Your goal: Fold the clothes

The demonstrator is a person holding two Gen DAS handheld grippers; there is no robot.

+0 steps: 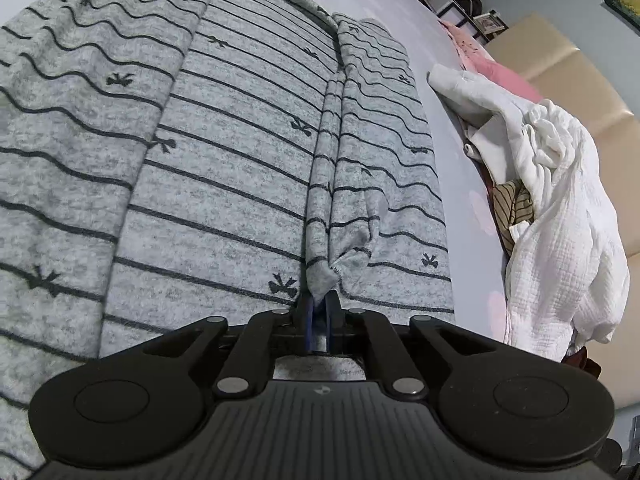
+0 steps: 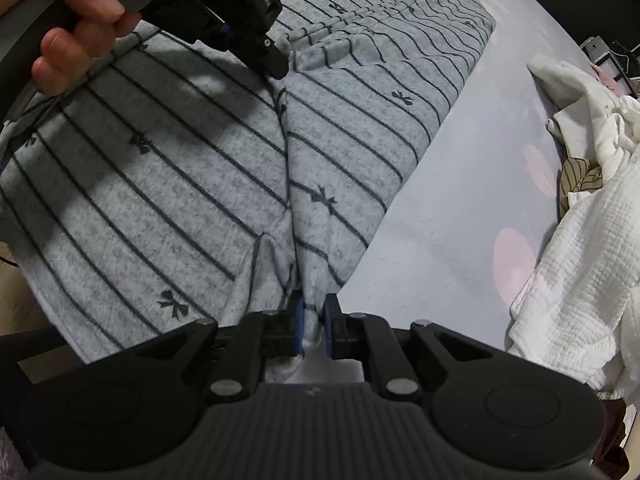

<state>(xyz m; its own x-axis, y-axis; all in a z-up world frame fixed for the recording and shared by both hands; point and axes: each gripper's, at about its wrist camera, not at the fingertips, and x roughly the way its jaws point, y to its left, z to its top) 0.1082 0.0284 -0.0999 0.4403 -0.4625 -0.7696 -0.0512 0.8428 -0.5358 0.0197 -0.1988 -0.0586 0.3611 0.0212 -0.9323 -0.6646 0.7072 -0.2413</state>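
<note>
A grey garment (image 1: 224,152) with dark stripes and small bow prints lies spread on the pale bed sheet (image 1: 464,216). My left gripper (image 1: 319,312) is shut on a bunched fold of the garment's edge. My right gripper (image 2: 313,320) is shut on another pinched corner of the same garment (image 2: 168,184). In the right wrist view, the left gripper (image 2: 276,68) reaches down from the upper left, held by a hand (image 2: 76,28), and grips a ridge of the cloth farther along.
A pile of white clothes (image 1: 560,216) with a brown striped piece (image 1: 512,204) lies on the right of the bed. A pink item (image 1: 496,68) and a beige headboard (image 1: 568,80) are beyond. The white pile also shows in the right wrist view (image 2: 588,264).
</note>
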